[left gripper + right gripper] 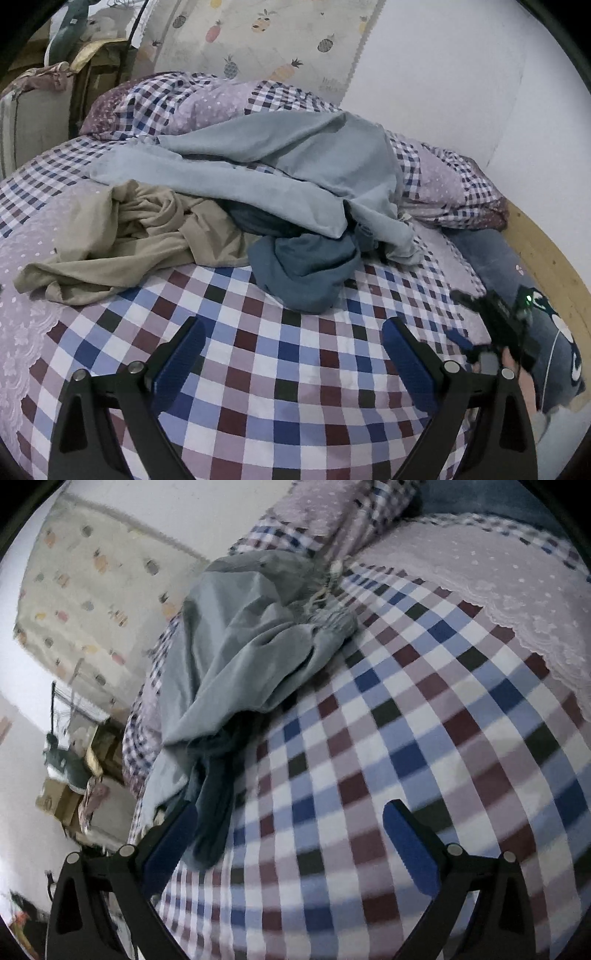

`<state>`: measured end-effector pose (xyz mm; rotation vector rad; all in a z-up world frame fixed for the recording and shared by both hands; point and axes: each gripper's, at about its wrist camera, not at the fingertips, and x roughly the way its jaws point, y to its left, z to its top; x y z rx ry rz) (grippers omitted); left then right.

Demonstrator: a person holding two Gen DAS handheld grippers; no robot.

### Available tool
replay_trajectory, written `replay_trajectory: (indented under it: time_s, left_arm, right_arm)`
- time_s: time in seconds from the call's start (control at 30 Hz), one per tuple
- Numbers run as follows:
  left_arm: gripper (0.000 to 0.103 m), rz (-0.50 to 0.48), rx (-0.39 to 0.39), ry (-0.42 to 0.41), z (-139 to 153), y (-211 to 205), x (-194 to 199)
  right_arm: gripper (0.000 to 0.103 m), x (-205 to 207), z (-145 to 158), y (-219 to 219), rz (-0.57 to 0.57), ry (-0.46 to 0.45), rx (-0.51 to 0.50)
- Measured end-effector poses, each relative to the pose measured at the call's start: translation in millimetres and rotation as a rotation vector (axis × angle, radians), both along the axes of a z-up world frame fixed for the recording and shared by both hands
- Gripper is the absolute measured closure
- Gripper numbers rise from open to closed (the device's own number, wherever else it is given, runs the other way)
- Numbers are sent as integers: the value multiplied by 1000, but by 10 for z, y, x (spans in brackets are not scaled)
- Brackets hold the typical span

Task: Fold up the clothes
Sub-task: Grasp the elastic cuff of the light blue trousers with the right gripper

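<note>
Left wrist view: left gripper [291, 354] hung over the checked bedspread [258, 369], fingers wide apart, nothing between them. Three garments lay crumpled in a heap further up the bed: a beige garment [122, 240] to the left, a dark blue garment [303, 269] in the middle, a light grey-blue garment [295, 166] draped over the top and partly covering the dark one. None was folded or stacked in sight, so all three visibly needed folding; no finished pile showed. The right gripper [491, 325] sat at the right edge, its state not readable there. Cardboard boxes [96, 62] stood past the bed, contents not visible. Right wrist view, blurred: right gripper [291, 838] was spread wide and empty, the dark blue garment [210, 812] just beside its left finger, the light grey-blue garment [236, 635] bunched above it.
</note>
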<state>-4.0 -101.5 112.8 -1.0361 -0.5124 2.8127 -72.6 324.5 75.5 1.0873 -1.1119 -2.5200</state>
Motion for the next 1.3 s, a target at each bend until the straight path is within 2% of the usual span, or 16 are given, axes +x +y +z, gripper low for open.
replay_trajectory:
  time_s: [0.27, 0.4, 0.67, 0.77, 0.87, 0.9, 0.97, 1.0, 1.03, 1.13, 1.3]
  left_arm:
    - [4, 6, 28, -31, -122, -85, -141]
    - [4, 45, 77, -49, -164, -250, -146]
    - [4, 72, 80, -54, -201, -419, -148]
    - [4, 83, 88, -55, -217, -477, -154]
    - [4, 88, 93, -62, -242, -520, -153]
    - [4, 89, 94, -63, -249, -533, -150]
    - [4, 91, 96, -67, -259, -553, -148]
    - [4, 93, 98, -69, -265, -559, -152]
    - [4, 96, 99, -71, -275, -565, -157]
    - [5, 99, 99, -83, -319, -566, -183]
    - [6, 97, 146, -102, -349, -555, -203]
  right_arm:
    - [0, -614, -122, 189, -90, -10, -74]
    - [0, -907, -142, 226, -97, -12, -80]
    - [1, -1528, -302, 183, -113, -23, -88]
    - [4, -1724, -345, 172, -125, -19, -90]
    - [14, -1917, -361, 151, -125, -13, -85]
    - [23, -1972, -371, 140, -125, -17, -79]
    - [30, -2074, -398, 105, -126, -36, -52]
    - [40, -2115, -408, 85, -124, -43, -37]
    - [59, -2144, -415, 60, -113, -43, -22]
    - [87, -2090, -357, 13, -103, -28, 46]
    - [93, -1857, -115, 42, -129, 21, 146]
